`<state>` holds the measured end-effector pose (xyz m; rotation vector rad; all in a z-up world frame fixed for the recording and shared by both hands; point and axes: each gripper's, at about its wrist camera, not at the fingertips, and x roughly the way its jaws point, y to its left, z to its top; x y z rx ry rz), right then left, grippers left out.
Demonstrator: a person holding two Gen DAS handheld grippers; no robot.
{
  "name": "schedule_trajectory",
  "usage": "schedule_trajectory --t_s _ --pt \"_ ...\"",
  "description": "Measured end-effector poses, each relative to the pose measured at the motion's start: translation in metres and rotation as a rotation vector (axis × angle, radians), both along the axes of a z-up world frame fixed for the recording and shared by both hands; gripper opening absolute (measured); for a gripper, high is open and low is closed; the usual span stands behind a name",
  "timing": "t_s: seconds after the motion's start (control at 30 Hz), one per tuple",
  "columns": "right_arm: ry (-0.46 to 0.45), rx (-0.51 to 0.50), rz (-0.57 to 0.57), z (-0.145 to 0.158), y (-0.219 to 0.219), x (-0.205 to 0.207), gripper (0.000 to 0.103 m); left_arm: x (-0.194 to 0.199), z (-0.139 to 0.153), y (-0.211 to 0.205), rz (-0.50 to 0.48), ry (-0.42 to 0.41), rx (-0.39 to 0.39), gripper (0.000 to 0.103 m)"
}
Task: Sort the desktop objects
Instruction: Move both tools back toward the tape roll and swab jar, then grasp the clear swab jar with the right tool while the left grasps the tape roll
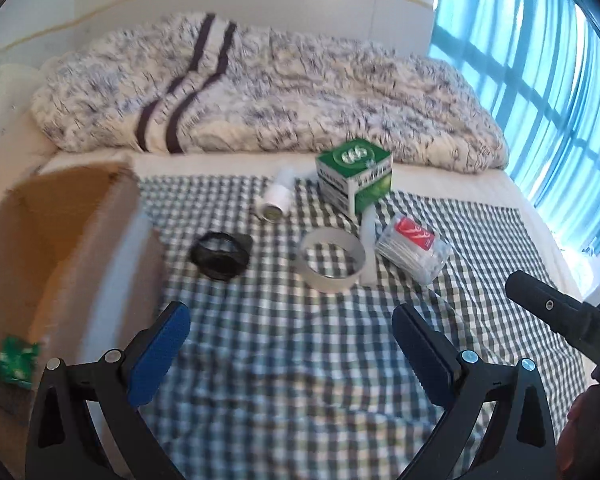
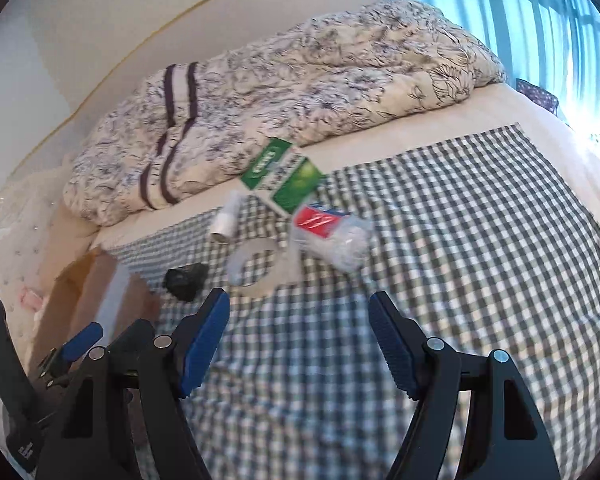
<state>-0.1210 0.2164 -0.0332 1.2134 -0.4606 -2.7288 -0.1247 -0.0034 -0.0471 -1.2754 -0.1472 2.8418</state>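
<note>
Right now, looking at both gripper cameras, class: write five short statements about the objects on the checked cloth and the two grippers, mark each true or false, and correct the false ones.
1. The left gripper holds the tape roll. False: it is open and empty.
2. The green box stands beyond the tape roll, nearer the quilt. True.
3. The black object lies inside the cardboard box. False: it lies on the checked cloth, beside the box.
4. The right gripper is open. True.
5. The red-labelled clear packet lies left of the tape roll. False: right.
</note>
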Motion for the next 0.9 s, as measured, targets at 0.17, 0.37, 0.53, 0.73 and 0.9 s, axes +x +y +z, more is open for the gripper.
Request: schedule_trajectory --t_s 0.17,0.37,0.53,0.73,0.9 --pt "-0.035 0.084 0.04 -0.02 0.006 -0.038 0.072 -0.041 -0.031 0.009 0.049 -0.084 -0.005 0.103" --pt "-0.06 0.218 0.134 -0.044 -0.005 -0.077 0.072 -0.085 -0.066 0.012 0.11 -0.16 -0.003 0.103" --pt "-0.06 0.337 0.235 -0.061 -0.017 -0.1 0.072 -0.113 -0.093 0.015 0.119 -0.24 0.011 0.103" --pt "-0.045 0.475 0.37 -0.079 -0.029 -0.124 0.072 -0.132 -0.112 0.015 0.124 -0.284 0.027 0.102" --pt "-0.051 0.539 0.38 -0.091 -0.034 -0.142 0.08 -0.142 -0.121 0.013 0.139 -0.295 0.033 0.099"
